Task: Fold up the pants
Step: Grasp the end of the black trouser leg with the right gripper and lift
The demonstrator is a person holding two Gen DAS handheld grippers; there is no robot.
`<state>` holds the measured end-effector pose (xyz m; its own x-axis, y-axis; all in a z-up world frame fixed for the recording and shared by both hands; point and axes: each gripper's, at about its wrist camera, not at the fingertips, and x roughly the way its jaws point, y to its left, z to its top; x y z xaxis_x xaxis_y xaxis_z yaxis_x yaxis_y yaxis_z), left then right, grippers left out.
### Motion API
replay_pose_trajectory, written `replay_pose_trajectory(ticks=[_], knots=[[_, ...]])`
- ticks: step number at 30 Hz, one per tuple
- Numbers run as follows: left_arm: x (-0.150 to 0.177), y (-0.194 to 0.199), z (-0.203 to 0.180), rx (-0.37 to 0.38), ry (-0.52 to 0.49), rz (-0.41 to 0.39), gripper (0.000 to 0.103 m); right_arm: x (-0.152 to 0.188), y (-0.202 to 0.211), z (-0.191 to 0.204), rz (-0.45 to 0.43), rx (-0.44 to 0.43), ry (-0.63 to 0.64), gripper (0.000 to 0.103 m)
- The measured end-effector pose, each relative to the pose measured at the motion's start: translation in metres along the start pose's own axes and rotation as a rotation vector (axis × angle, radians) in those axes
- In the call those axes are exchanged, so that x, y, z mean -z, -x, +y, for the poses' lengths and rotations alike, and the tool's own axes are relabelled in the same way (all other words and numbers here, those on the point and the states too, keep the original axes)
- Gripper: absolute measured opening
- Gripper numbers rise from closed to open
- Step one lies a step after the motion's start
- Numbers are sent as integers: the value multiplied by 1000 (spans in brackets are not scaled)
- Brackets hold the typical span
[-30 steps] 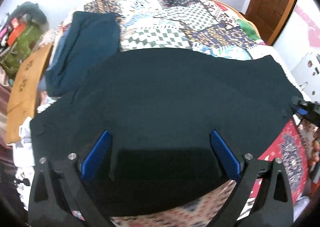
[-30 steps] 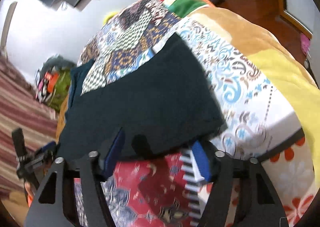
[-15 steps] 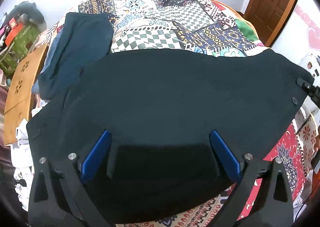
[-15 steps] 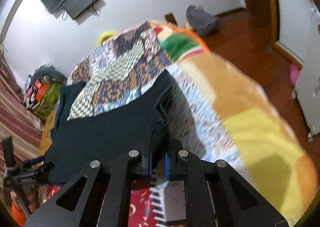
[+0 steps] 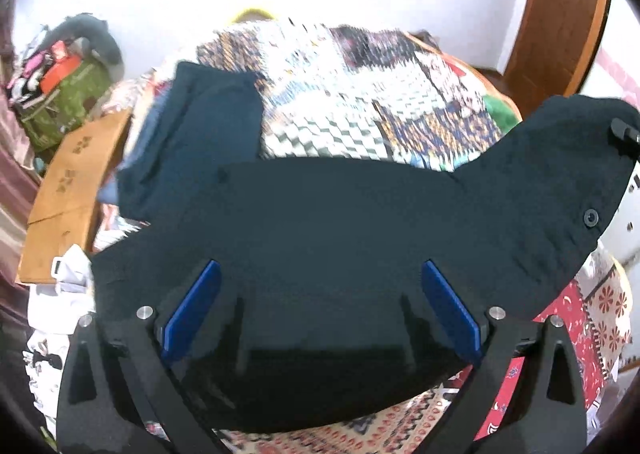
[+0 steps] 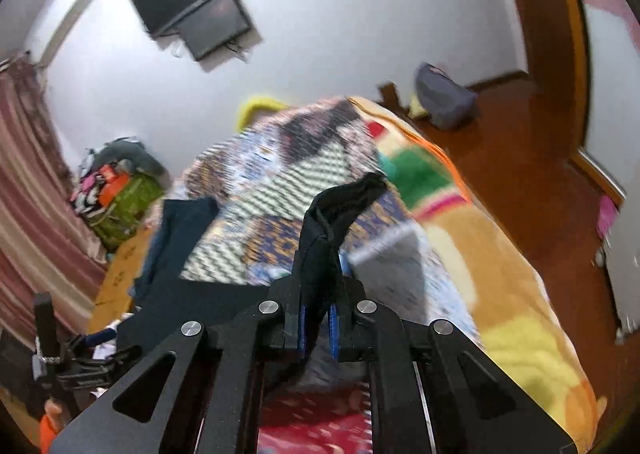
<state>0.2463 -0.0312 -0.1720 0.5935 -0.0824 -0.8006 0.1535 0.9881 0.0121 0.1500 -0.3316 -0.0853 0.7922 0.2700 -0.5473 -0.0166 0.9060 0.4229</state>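
Observation:
Dark navy pants (image 5: 320, 230) lie spread across the patchwork bedspread (image 5: 360, 93). My left gripper (image 5: 320, 310) is open, its blue pads wide apart over the near part of the pants. My right gripper (image 6: 318, 318) is shut on the right end of the pants (image 6: 328, 221) and holds it lifted off the bed. In the left wrist view that raised end (image 5: 568, 157) hangs up at the far right, with the tip of the right gripper (image 5: 624, 133) at the frame edge.
A second folded dark blue garment (image 5: 200, 133) lies at the bed's left side, next to a wooden board (image 5: 76, 181). Bags (image 5: 64, 85) are piled in the left corner. A wooden door (image 5: 560, 25) stands at right, a wall TV (image 6: 200, 9) behind.
My right gripper shut on the right end of the pants and lifted it up off the bed. My left gripper stayed open over the near part.

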Motion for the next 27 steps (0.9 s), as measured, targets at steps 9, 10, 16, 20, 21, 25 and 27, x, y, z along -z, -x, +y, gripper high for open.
replay_pose_trajectory(ticks=[9, 10, 16, 20, 21, 25, 27], knots=[[2, 42, 40, 21, 73, -93, 101, -38, -19, 95, -27, -163, 139, 7], [3, 46, 44, 22, 86, -100, 101, -39, -24, 106, -19, -181, 153, 7], [12, 70, 79, 14, 177, -136, 101, -14, -73, 173, 104, -266, 243, 7], [20, 75, 95, -6, 216, -140, 101, 28, -113, 200, 248, -312, 285, 7], [24, 75, 99, -14, 226, -137, 101, 38, -120, 204, 279, -319, 293, 7], [33, 70, 107, -23, 250, -115, 101, 90, -145, 219, 421, -335, 363, 7], [36, 68, 109, -30, 254, -106, 101, 109, -151, 222, 485, -338, 400, 7]])
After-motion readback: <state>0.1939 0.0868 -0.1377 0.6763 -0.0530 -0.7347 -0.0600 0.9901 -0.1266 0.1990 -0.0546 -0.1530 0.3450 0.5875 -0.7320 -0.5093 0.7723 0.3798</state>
